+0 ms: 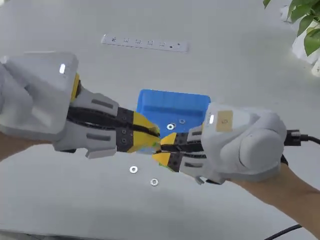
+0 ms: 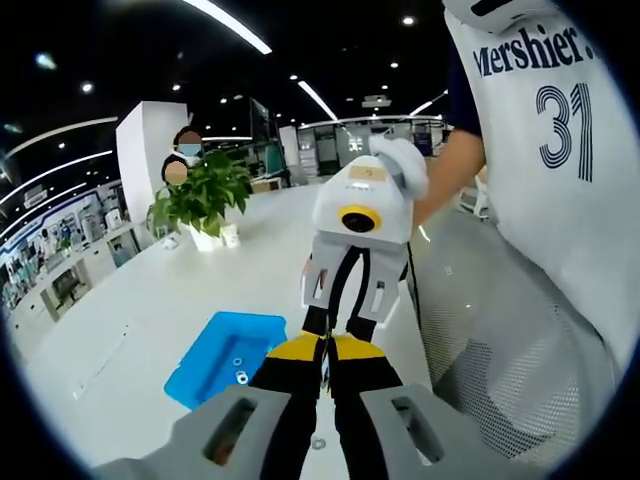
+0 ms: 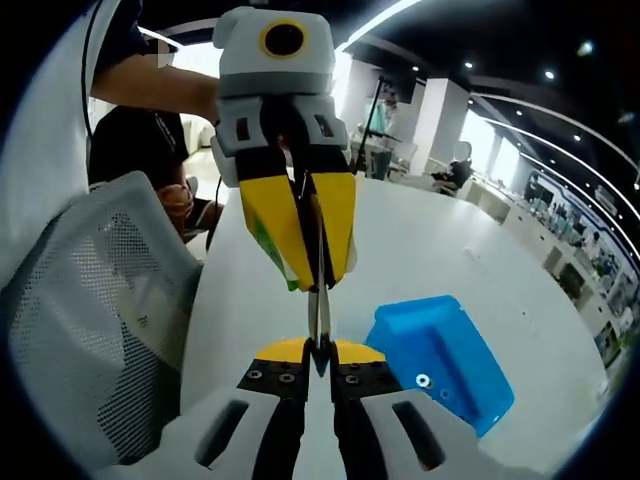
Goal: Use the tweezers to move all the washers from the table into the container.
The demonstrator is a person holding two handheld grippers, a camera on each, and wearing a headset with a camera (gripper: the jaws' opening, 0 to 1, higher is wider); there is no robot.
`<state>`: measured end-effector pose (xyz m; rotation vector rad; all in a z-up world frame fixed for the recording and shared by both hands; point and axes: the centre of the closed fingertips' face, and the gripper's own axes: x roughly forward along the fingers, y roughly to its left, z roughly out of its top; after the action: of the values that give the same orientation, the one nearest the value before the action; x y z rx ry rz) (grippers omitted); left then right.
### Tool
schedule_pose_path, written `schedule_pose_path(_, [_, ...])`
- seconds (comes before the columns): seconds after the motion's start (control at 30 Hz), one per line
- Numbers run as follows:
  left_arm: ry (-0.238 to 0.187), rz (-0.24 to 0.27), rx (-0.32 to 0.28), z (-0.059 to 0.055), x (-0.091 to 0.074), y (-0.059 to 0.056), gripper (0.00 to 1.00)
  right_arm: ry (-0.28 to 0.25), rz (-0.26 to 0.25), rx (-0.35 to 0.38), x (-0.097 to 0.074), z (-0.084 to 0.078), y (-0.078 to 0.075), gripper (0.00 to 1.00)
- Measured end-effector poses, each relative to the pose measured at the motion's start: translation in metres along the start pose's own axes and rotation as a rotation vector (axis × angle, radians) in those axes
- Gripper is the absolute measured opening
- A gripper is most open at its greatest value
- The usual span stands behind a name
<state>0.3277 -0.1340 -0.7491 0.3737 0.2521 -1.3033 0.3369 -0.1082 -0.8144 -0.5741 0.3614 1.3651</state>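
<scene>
Beside blue container [image 1: 172, 102], left claw [image 1: 154, 133] and right claw [image 1: 164, 149] each clenched on slim silver tweezers [image 3: 320, 300] (tip-to-tip).

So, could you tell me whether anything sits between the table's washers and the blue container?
Nothing on the table does. The left gripper and right gripper, both shut on the tweezers, hang between washers and container.

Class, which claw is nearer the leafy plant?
Right. The right claw lies below and left of the plant; the left claw reaches in from farther left, both gripping the tweezers.
</scene>
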Motion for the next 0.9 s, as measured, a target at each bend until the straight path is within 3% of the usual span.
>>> schedule_pose_path(0.17, [0.026,-0.006,-0.049,-0.023,0.005,-0.018,0.06,0.03,0.019,0.017,0.012,-0.02,0.021,0.09])
schedule_pose_path(0.33, [0.045,0.005,-0.073,-0.035,0.006,-0.02,0.06,0.041,0.012,0.039,0.019,-0.028,0.024,0.09])
schedule_pose_path(0.9, [0.083,-0.012,-0.058,-0.038,0.01,-0.017,0.06,0.041,0.02,0.079,0.024,-0.031,0.023,0.11])
